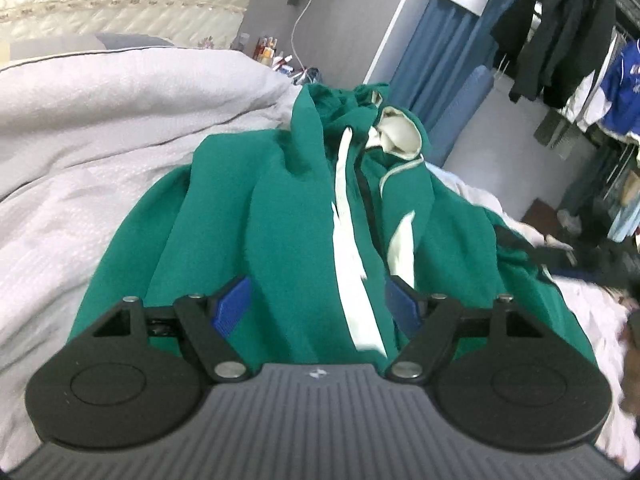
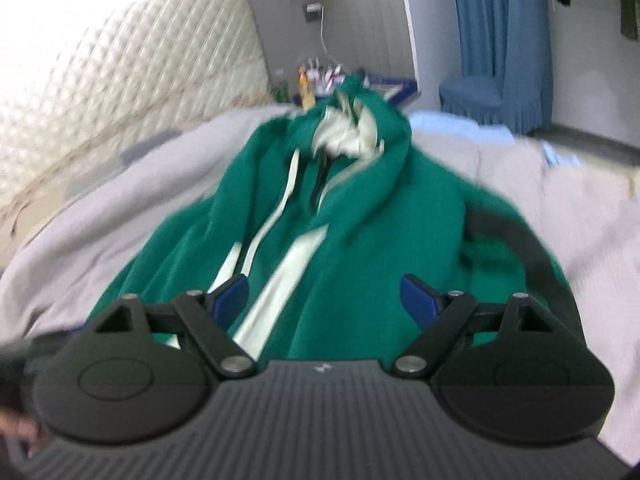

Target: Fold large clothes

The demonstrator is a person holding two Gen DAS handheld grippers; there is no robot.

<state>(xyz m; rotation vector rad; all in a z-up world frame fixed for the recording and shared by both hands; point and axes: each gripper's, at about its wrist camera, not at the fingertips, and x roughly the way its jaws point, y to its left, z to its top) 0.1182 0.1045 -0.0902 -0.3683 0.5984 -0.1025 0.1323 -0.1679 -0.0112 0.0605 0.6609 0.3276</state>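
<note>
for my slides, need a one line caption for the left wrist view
Open left hand-held gripper poised over a green hooded jacket with white stripes, lying on a grey quilt.

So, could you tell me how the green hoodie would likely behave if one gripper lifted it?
The green hoodie is probably floppy: it lies in deep, soft folds. Its hood and white drawstring would likely dangle.

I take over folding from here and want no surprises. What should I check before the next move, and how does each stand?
1. Left gripper open, nothing clamped: ok.
2. Right gripper open, nothing clamped: ok.
3. Green hoodie lying flat on the grey bedding: not ok, bunched in long folds.
4. Hood smoothed out: not ok, crumpled.
5. Sleeves laid out: cannot tell.
</note>
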